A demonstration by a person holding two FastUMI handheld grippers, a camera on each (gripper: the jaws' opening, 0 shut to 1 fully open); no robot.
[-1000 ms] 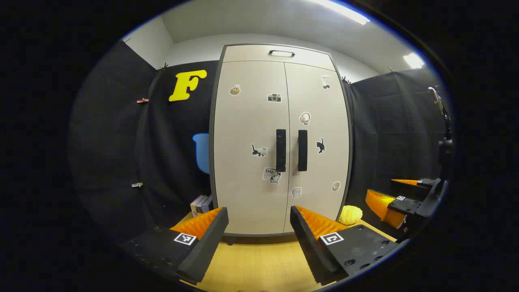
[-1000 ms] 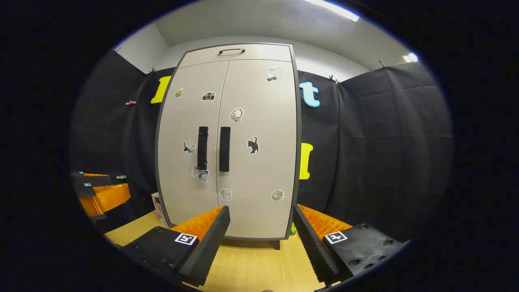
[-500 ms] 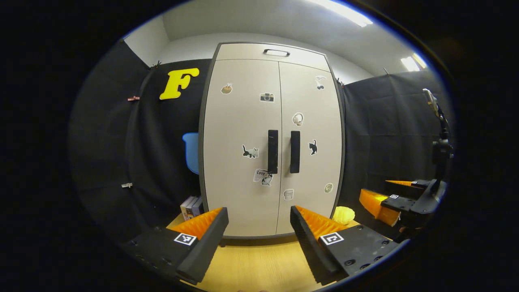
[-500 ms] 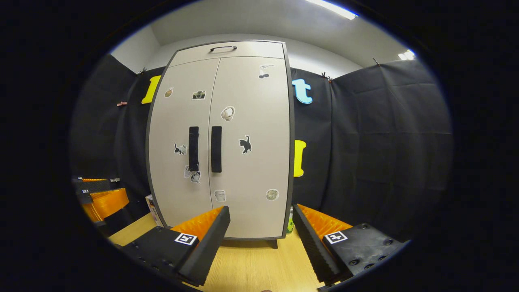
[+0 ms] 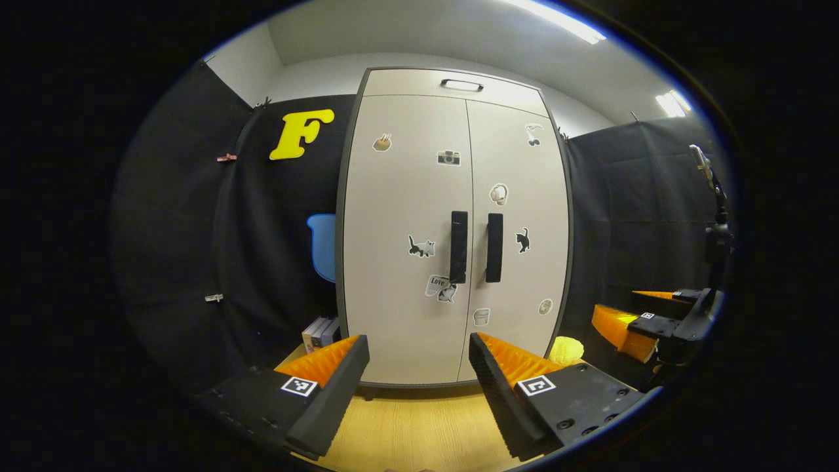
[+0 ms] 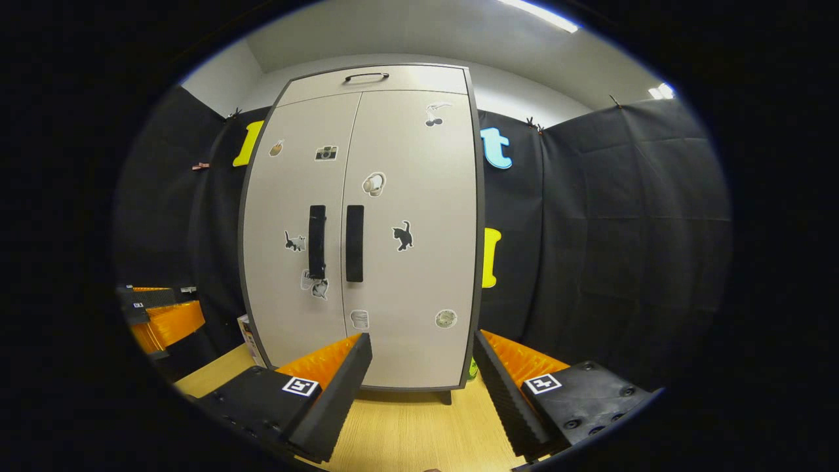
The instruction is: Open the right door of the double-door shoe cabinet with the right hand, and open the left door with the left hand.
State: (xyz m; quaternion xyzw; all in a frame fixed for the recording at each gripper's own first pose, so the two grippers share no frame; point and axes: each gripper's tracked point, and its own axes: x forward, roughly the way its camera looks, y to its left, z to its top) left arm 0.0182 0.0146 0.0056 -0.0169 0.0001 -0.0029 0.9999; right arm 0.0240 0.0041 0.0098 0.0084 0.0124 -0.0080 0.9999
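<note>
Smooth beige double-door shoe cabinet [image 5: 452, 223] shut, flat black bar handles [image 5: 459, 246]; left gripper [image 5: 419, 357] and right gripper [image 6: 423, 357] both spread wide, nothing held; lumpy yellow ball [image 5: 565, 351] in left gripper view.

You can read one word, "Love", on a sticker [image 5: 438, 286] on the left door [image 5: 400, 242] of the shoe cabinet, just beside the lower end of its handle [image 5: 458, 246]. The other stickers you see there carry pictures, not words.

open floor [image 5: 419, 426] before cabinet [image 5: 406, 314], books [image 5: 319, 332] left, yellow object [image 5: 567, 349] right
</note>
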